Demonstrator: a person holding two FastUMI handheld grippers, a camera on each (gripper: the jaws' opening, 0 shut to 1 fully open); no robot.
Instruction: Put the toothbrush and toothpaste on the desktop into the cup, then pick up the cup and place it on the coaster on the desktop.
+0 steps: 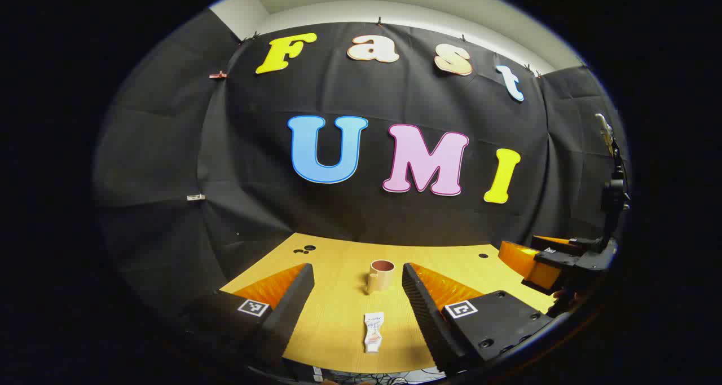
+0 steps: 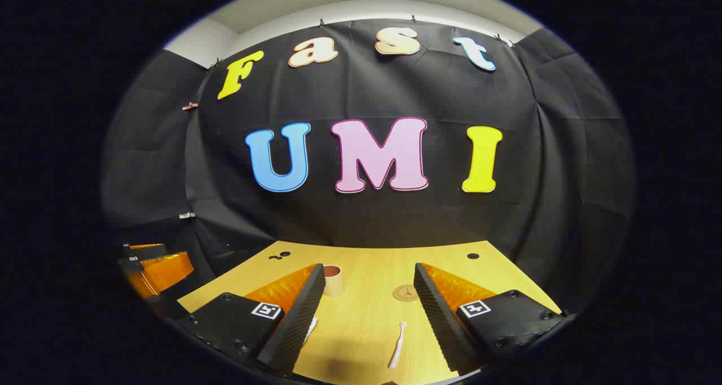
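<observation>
A tan cup (image 1: 381, 275) with a dark inside stands upright mid-table, and the same cup (image 2: 332, 279) shows in the right gripper view. A white toothpaste tube (image 1: 373, 332) lies flat in front of it, between my left gripper's (image 1: 357, 297) open fingers and lower than them. The white toothbrush (image 2: 397, 345) lies near the front edge, between my right gripper's (image 2: 369, 303) open fingers. A round brown coaster (image 2: 405, 293) lies flat to the right of the cup. A sliver of the toothpaste (image 2: 310, 328) peeks out beside the right gripper's left finger. Neither gripper holds anything.
The wooden table (image 1: 338, 312) has small dark holes near its far corners (image 2: 472, 256). The other gripper (image 1: 558, 261) hangs at the right edge of the left gripper view, and another gripper (image 2: 152, 264) at the left edge of the right gripper view. Black cloth walls the booth.
</observation>
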